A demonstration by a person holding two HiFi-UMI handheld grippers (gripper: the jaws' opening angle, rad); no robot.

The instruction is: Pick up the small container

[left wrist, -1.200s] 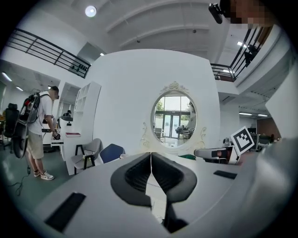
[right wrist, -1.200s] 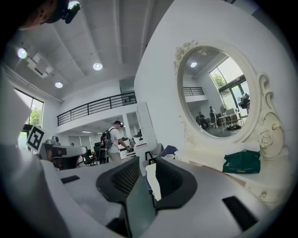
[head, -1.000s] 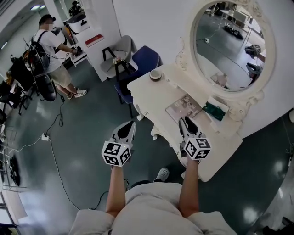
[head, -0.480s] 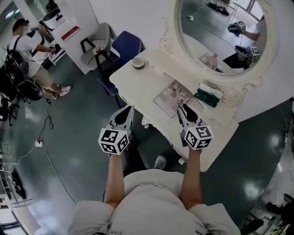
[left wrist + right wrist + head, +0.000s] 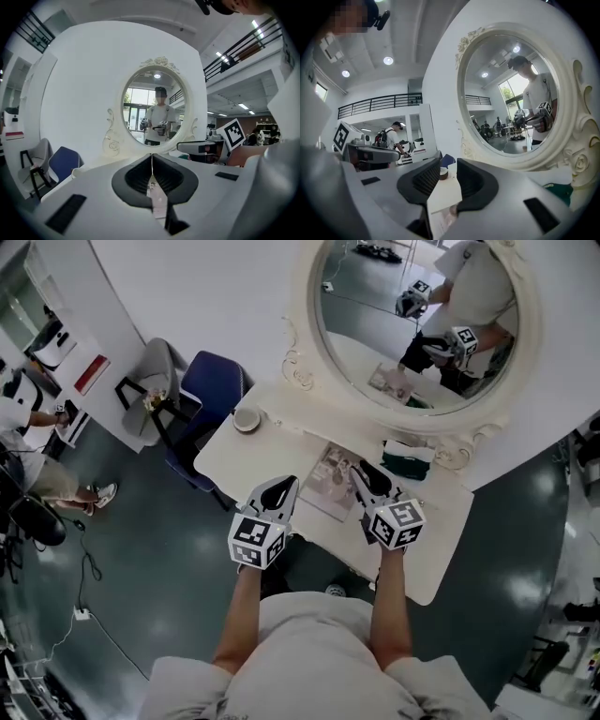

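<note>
The small container (image 5: 247, 418), a round brown and white pot, stands near the far left corner of the white dressing table (image 5: 223, 457). In the right gripper view the small container (image 5: 443, 174) shows far off through the gap between the jaws. My left gripper (image 5: 285, 485) hangs over the table's front edge with its jaws shut and nothing in them; the left gripper (image 5: 151, 157) points at the mirror. My right gripper (image 5: 365, 471) hovers over the table to the right of a magazine (image 5: 329, 480), open and empty. Both are well short of the container.
A large oval mirror (image 5: 412, 324) in an ornate white frame rises behind the table and reflects the person with both grippers. A dark green item (image 5: 405, 458) lies at the mirror's foot. A blue chair (image 5: 212, 390) and a grey chair (image 5: 155, 371) stand left of the table.
The view has swung towards the mirror and the table has come closer. Both grippers now reach over the table's front edge. Their jaws look unchanged.
</note>
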